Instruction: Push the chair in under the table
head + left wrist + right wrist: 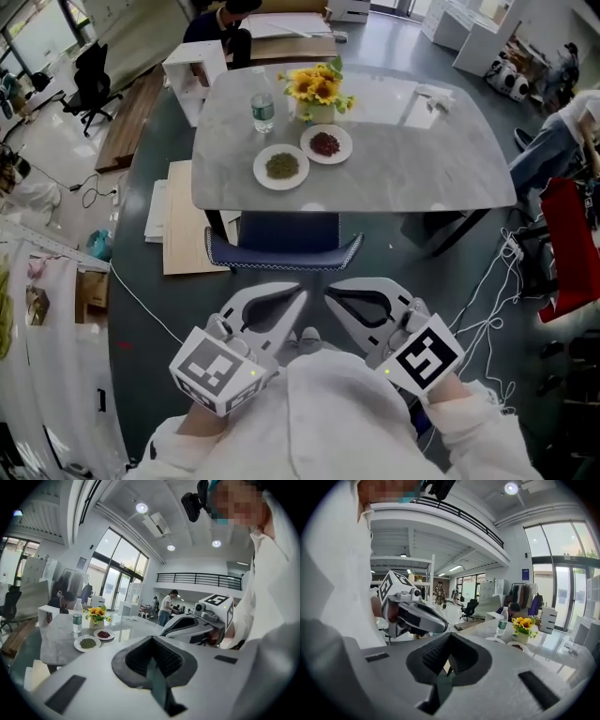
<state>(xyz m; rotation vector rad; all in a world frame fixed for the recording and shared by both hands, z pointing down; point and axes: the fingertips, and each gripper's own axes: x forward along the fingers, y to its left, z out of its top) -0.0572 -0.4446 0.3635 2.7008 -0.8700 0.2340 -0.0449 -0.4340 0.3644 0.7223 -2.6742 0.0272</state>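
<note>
The dark blue chair (pixel 281 246) stands tucked under the near edge of the grey marble table (pixel 412 159), only its back edge and part of its seat showing. Both grippers are held close to the person's body, well short of the chair. My left gripper (pixel 298 294) is shut with nothing in it, and its tips point towards the chair. My right gripper (pixel 330 289) is shut and empty too, beside the left. In the left gripper view the shut jaws (pixel 151 639) aim across at the right gripper (pixel 165 629). The right gripper view shows its shut jaws (pixel 450 638) and the left gripper (pixel 444 629).
On the table stand a water bottle (pixel 263 112), a vase of sunflowers (pixel 319 89) and two plates (pixel 281 167) of dried food. Flat boards (pixel 187 234) lie on the floor left of the chair. Cables (pixel 497 281) trail at the right, near a seated person (pixel 553 141).
</note>
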